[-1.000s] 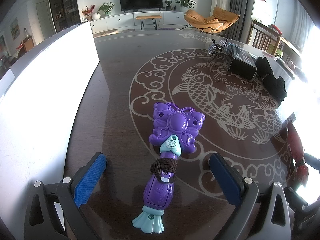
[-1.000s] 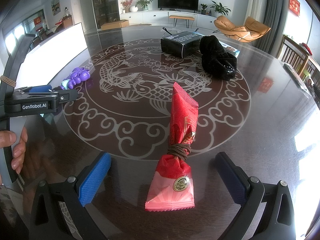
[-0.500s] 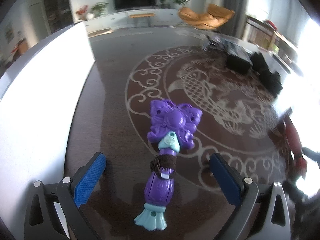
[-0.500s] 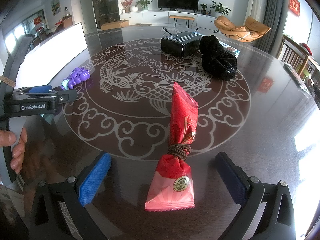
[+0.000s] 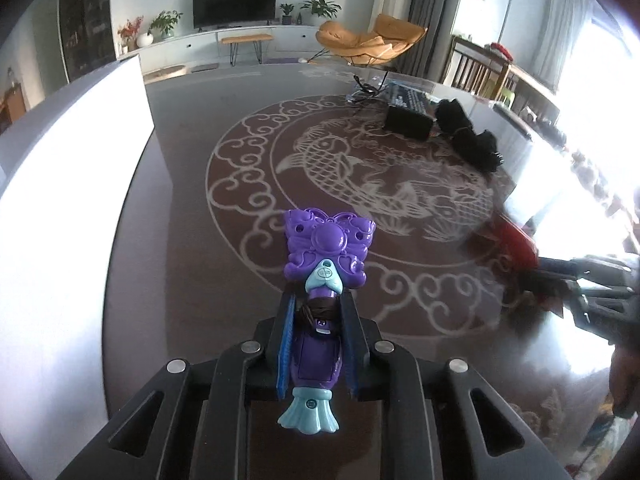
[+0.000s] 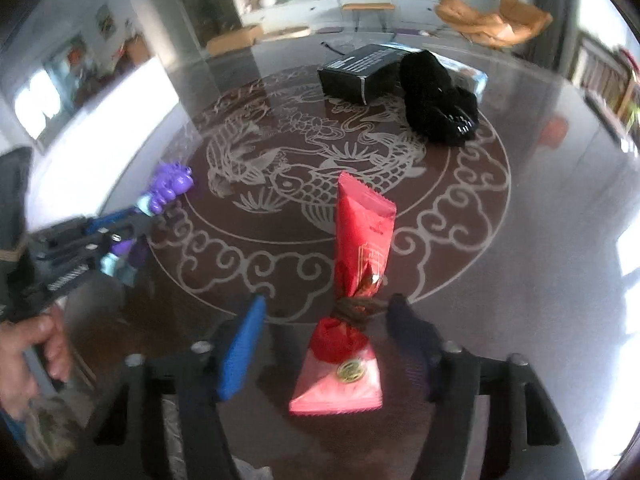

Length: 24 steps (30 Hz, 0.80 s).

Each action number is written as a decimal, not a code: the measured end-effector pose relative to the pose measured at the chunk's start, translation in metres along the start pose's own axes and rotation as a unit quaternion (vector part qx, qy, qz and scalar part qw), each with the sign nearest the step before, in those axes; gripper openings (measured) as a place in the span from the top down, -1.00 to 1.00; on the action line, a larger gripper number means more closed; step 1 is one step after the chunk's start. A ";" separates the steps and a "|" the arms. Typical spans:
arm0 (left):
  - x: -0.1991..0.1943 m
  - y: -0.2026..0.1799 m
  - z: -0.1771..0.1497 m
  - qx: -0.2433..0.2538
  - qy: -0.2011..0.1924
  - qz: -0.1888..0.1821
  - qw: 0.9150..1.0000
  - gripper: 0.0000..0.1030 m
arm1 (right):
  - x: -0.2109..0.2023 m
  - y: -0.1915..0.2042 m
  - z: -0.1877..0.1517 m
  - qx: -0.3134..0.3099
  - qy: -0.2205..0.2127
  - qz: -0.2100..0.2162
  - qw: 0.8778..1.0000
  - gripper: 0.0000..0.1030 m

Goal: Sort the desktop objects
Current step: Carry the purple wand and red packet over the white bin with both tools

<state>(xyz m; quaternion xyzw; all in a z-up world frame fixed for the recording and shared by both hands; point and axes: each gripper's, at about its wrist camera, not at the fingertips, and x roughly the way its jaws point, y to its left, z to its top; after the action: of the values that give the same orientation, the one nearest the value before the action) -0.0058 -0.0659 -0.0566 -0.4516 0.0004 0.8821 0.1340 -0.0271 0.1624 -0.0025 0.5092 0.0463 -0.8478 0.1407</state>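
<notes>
Both grippers have drawn their jaws in since the earlier frames. Across the dark glossy tabletop (image 5: 192, 320), the right gripper (image 6: 328, 308) now stands narrowed around the red snack packet (image 6: 360, 232), which lies flat. Its blue pads flank the tied neck with a gap on each side, so nothing is held yet. The left gripper (image 5: 318, 304) is clamped on the purple toy wand (image 5: 326, 240) at its banded handle. This looks like the pick-up step. Next, the right gripper likely has to finish closing on the neck before both items are lifted. No sorting place is evident.
</notes>
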 end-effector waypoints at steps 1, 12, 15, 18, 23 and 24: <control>-0.005 -0.001 -0.002 -0.004 -0.006 -0.004 1.000 0.60 | 0.000 -0.003 0.001 0.007 0.005 0.009 1.000 0.58; -0.121 -0.002 0.002 -0.054 -0.117 -0.079 0.989 0.60 | -0.084 0.021 0.022 -0.009 -0.058 0.034 0.998 0.58; -0.156 0.019 0.009 -0.080 -0.144 -0.088 0.983 0.60 | -0.108 0.061 0.044 -0.036 -0.083 0.066 0.994 0.58; -0.198 0.058 0.015 -0.106 -0.170 -0.076 0.977 0.60 | -0.126 0.118 0.067 -0.073 -0.106 0.110 0.986 0.58; -0.237 0.129 0.005 -0.138 -0.185 -0.001 0.973 0.60 | -0.134 0.216 0.099 -0.130 -0.121 0.178 0.968 0.58; -0.239 0.145 0.000 -0.146 -0.179 0.021 0.973 0.60 | -0.133 0.240 0.104 -0.144 -0.123 0.189 0.964 0.58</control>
<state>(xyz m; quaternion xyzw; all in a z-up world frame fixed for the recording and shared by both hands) 0.0926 -0.2619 0.1169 -0.3008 -0.1424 0.9419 0.0460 0.0114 -0.0646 0.1795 0.3752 0.0536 -0.8463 0.3745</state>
